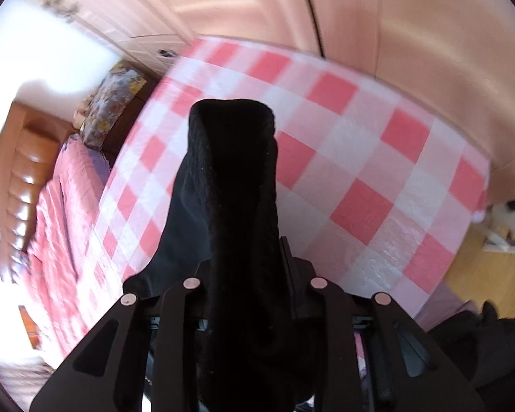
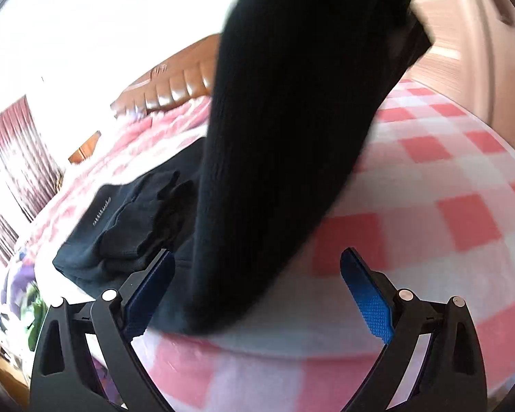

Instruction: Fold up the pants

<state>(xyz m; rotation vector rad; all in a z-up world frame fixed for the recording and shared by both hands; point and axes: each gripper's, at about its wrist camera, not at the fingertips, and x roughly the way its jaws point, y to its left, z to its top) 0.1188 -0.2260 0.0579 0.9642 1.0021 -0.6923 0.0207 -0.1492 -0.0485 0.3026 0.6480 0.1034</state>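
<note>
Black pants [image 1: 233, 178] hang from my left gripper [image 1: 247, 274], which is shut on a thick bunch of the fabric and held above the pink-and-white checked table [image 1: 360, 178]. The cloth hides its fingertips. In the right wrist view the same pants [image 2: 285, 137] rise in a long dark column toward the top right, their lower end resting on the checked cloth [image 2: 446, 223]. My right gripper [image 2: 257, 285] stands wide open near the table, its blue pads [image 2: 367, 298] apart on either side of the lower end of the pants without pressing on it.
A folded dark garment [image 2: 120, 226] lies on the table left of the hanging pants. Beyond the table's left edge is a bed with a pink quilt [image 1: 58, 226] and a brown padded headboard [image 1: 20, 189]. Pink cabinet doors [image 1: 326, 10] stand behind; wooden floor [image 1: 480, 274] lies at right.
</note>
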